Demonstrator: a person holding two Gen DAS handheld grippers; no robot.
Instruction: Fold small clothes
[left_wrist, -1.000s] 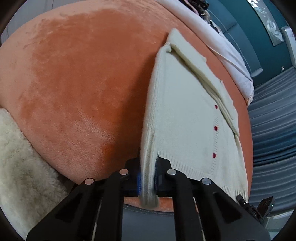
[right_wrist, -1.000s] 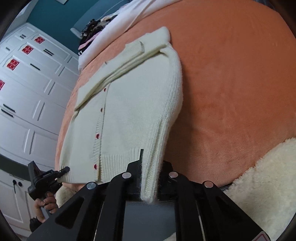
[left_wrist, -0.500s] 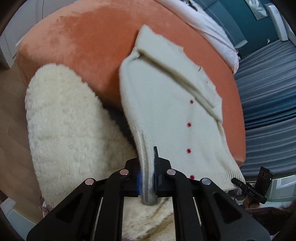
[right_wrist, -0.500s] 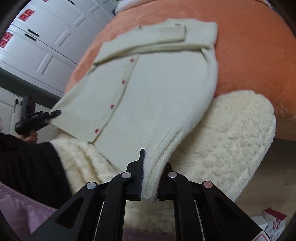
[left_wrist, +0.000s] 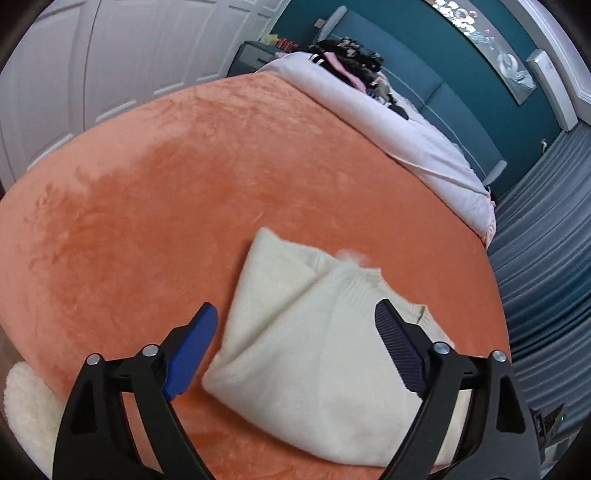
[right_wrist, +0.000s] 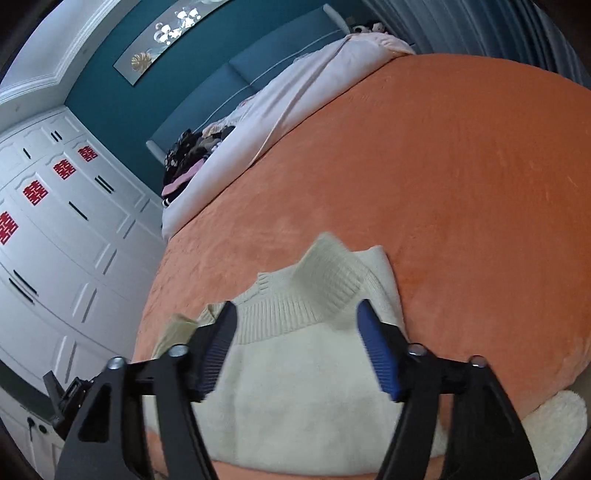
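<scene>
Both grippers stand with their jaws spread wide and nothing between them. Across the lower middle of the left wrist view, the left gripper (left_wrist: 295, 347) frames the cream sweater (left_wrist: 317, 369) with its blue pads to either side of the cloth, and neither pad can be seen pressing on it. The right gripper (right_wrist: 297, 350) fills the bottom of its own view in the same way, with the sweater (right_wrist: 303, 387) lying under and past its fingers. The garment rests in the lower centre of both views as a doubled-over bundle on the orange blanket (left_wrist: 147, 221), close to the bed's near edge. Its ribbed hem lies on top, toward the far side of the bundle, and one ribbed corner (right_wrist: 328, 273) stands up loose in the right wrist view. A fluffy white cushion (right_wrist: 554, 421) shows at the lower right of that view, just beyond the bed's edge. At the upper left there stands a white wardrobe (right_wrist: 55, 240), and a pile of dark clothes (right_wrist: 192, 151) lies on pale bedding further up the bed. Judging by the compact shape, the main fold looks done and the sweater is let go; what seems left is flattening that raised corner, squaring the edges, and perhaps taking up another piece from the pile.
</scene>
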